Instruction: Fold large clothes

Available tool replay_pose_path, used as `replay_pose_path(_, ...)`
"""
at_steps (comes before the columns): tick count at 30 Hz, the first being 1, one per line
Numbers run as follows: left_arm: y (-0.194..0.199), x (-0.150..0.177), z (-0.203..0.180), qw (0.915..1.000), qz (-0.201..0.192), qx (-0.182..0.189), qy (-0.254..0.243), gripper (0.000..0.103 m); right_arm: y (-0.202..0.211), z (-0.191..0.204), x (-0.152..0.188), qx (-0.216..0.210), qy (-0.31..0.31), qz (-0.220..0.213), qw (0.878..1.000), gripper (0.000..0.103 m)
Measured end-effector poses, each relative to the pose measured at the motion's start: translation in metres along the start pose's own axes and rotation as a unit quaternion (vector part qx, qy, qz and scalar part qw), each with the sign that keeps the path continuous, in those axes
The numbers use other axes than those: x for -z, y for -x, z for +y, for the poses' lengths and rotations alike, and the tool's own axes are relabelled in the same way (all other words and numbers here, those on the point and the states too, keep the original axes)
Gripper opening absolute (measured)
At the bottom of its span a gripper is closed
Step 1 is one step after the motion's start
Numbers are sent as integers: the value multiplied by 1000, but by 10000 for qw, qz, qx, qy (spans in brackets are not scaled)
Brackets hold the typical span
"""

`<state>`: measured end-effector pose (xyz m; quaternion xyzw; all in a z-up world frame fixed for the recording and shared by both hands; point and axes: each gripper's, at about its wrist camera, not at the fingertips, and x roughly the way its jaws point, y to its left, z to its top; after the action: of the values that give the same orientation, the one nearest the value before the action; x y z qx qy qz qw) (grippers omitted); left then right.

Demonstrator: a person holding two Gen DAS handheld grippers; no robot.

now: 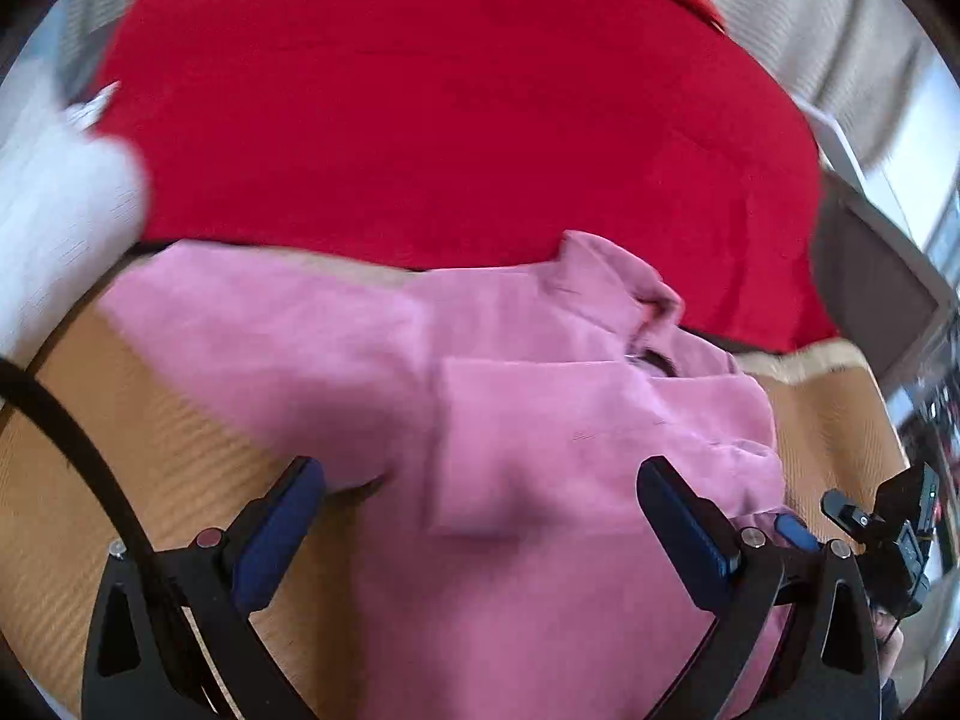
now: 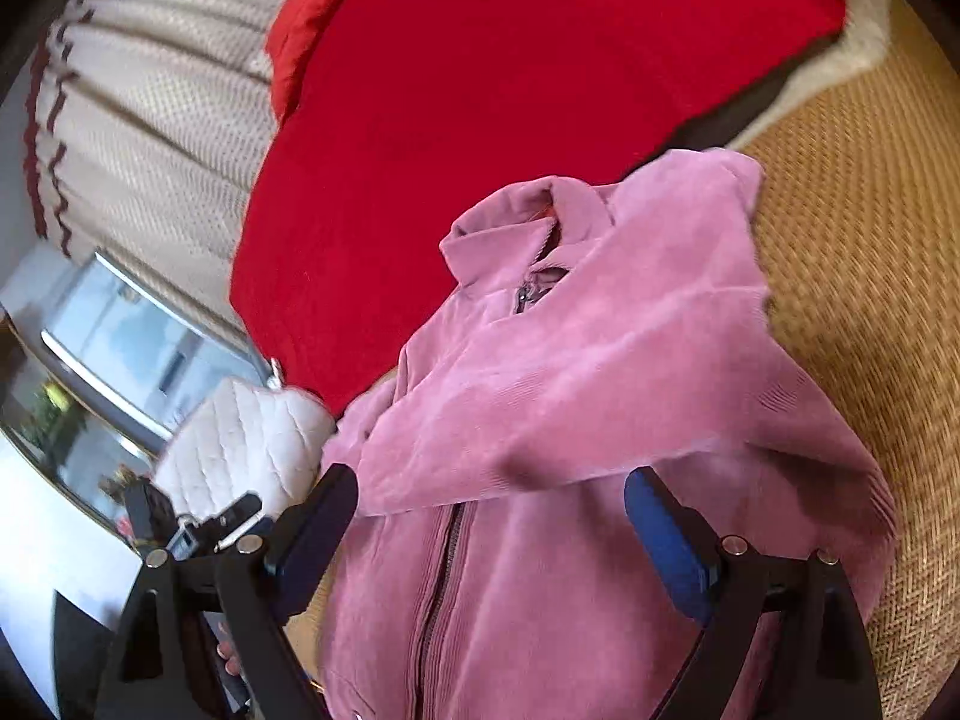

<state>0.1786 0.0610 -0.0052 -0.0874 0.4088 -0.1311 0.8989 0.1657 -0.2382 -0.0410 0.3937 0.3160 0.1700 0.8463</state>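
Note:
A pink corduroy jacket (image 1: 540, 420) with a collar and a front zipper lies on a woven tan mat (image 1: 90, 480). It also shows in the right wrist view (image 2: 570, 390), with a sleeve folded across its chest. My left gripper (image 1: 480, 516) is open, its jaws wide apart above the jacket's lower part. My right gripper (image 2: 492, 516) is open too, jaws wide apart over the zipper, holding nothing. The other gripper shows at the right edge of the left wrist view (image 1: 888, 534) and at the left of the right wrist view (image 2: 180, 522).
A big red cloth (image 1: 450, 120) lies beyond the jacket, also in the right wrist view (image 2: 480, 90). A white quilted garment (image 2: 240, 444) sits at the mat's side, near a window (image 2: 120, 348) and beige curtains (image 2: 150, 120). The woven mat (image 2: 870, 300) stretches to the right.

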Motion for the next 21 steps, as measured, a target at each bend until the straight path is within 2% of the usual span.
replay_pose_path(2,-19,-7,-18,9998,107,57,-154,103,10,-11,2,-105,-235,-64,9996,93)
replay_pose_path(5,-52,0,-34,9988,327,49,-361,103,29,-15,-12,-195,-189,-238,9993,93)
replay_pose_path(8,-86,16,-33,9967,713,-174,-339,103,34,-19,-47,309,4,-191,9993,93)
replay_pose_path(10,-96,26,-35,9957,790,-278,-394,103,24,-33,-69,579,-69,-142,9982,93)
replay_pose_path(13,-95,34,-42,9940,674,-430,-750,103,-12,-64,-107,869,-404,238,9951,92)
replay_pose_path(15,-92,35,-41,9938,653,-420,-795,103,-41,-83,-126,948,-598,542,9922,90)
replay_pose_path(18,-89,39,-39,9942,613,-391,-795,103,-64,-93,-150,1002,-733,674,9900,63)
replay_pose_path(19,-91,38,-41,9939,602,-401,-829,103,-69,-94,-156,1019,-729,755,9892,13)
replay_pose_path(21,-93,37,-43,9936,581,-391,-890,103,-69,-71,-168,1439,-51,679,9872,9)
